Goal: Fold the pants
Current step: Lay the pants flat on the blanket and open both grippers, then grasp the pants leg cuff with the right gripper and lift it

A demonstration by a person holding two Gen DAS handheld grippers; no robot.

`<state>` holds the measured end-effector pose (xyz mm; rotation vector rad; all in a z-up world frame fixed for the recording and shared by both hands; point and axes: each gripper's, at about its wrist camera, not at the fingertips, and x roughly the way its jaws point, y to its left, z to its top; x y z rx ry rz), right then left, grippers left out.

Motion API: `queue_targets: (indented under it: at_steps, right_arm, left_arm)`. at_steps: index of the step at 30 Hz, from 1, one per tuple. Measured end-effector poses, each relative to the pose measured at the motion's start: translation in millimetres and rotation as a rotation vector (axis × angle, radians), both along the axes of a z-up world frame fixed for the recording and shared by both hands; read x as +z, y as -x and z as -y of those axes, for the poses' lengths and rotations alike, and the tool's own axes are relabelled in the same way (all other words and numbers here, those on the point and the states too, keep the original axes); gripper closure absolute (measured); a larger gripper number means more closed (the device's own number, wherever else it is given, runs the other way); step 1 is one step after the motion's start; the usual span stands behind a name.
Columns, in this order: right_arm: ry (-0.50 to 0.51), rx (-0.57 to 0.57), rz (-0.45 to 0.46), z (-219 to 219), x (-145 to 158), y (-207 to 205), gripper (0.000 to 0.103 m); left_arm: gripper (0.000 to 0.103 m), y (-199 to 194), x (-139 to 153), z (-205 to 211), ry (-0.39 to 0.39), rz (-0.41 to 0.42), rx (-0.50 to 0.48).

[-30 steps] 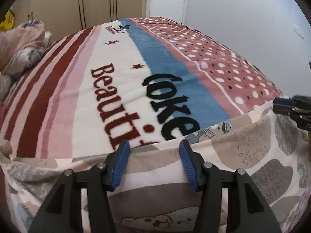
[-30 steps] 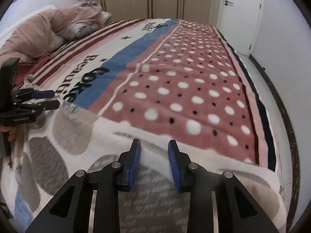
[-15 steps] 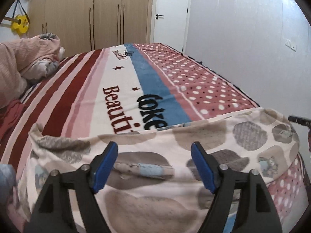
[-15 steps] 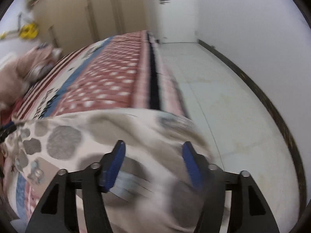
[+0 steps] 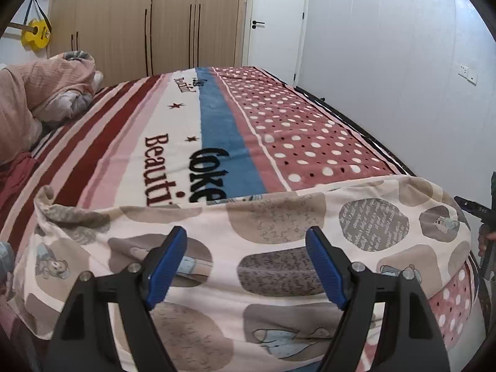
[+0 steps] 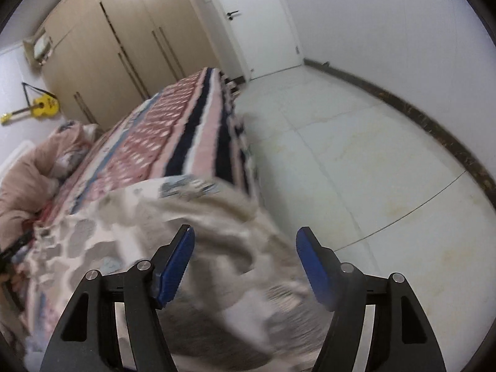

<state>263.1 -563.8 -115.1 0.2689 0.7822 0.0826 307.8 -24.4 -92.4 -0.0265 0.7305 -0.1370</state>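
Both claws are now standing wide and empty, having let go of the pants (image 5: 279,241). My left claw (image 5: 246,266) is hovering just above the cloth on the bed (image 5: 310,130); my right claw (image 6: 245,266) is swinging toward the bed's corner, where cloth is drooping below it and risking sliding floorward, spoiling the fold.
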Motion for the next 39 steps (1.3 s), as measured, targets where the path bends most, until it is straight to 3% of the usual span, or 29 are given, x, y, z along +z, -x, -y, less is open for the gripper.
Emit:
queue_targets:
  at_steps: [3, 5, 10, 14, 16, 19, 20, 23, 25, 29, 39]
  right_arm:
    - [0.038, 0.017, -0.051, 1.5, -11.9, -2.4, 0.039]
    - [-0.004, 0.079, -0.08, -3.4, -18.3, 1.9, 0.039]
    - [0.045, 0.154, -0.078, -20.2, -18.2, 21.8, 0.039]
    - [0.002, 0.153, -0.1, -14.5, -22.8, 23.8, 0.038]
    - [-0.003, 0.133, -0.13, -8.2, -28.3, 19.6, 0.021]
    - [-0.095, 0.106, -0.164, 3.4, -37.6, 19.3, 0.018]
    - [-0.121, 0.108, -0.168, 5.1, -39.4, 20.3, 0.021]
    - [-0.116, 0.142, -0.135, -2.1, -32.9, 29.5, 0.047]
    - [-0.035, 0.182, -0.088, -15.8, -19.7, 39.0, 0.077]
    - [0.1, 0.171, -0.032, -32.3, 1.9, 52.6, 0.084]
    - [0.25, 0.033, 0.167, -30.7, 58.6, 65.7, 0.085]
  left_arm:
    - [0.027, -2.5, -1.5, 8.8, -0.02, -0.007, -0.014]
    - [0.027, -2.0, -0.6, 13.9, -0.028, -0.003, -0.028]
    - [0.027, -2.7, 0.5, 22.0, -0.029, -0.003, -0.048]
    - [0.027, -2.9, -0.5, 23.9, -0.027, -0.004, -0.054]
    - [0.027, -3.2, -0.7, 24.5, -0.026, -0.004, -0.052]
    - [0.027, -3.8, -1.6, 24.3, -0.03, -0.005, -0.048]
    - [0.027, -3.8, -1.7, 23.8, -0.032, -0.004, -0.045]
    - [0.027, -4.4, -2.4, 22.3, -0.035, -0.005, -0.04]
    - [0.027, -4.3, -2.4, 20.9, -0.034, -0.003, -0.038]
    - [0.027, -3.5, -1.5, 17.7, -0.021, 0.002, -0.035]
    - [0.027, -3.6, 1.9, 12.7, -0.006, 0.028, -0.042]
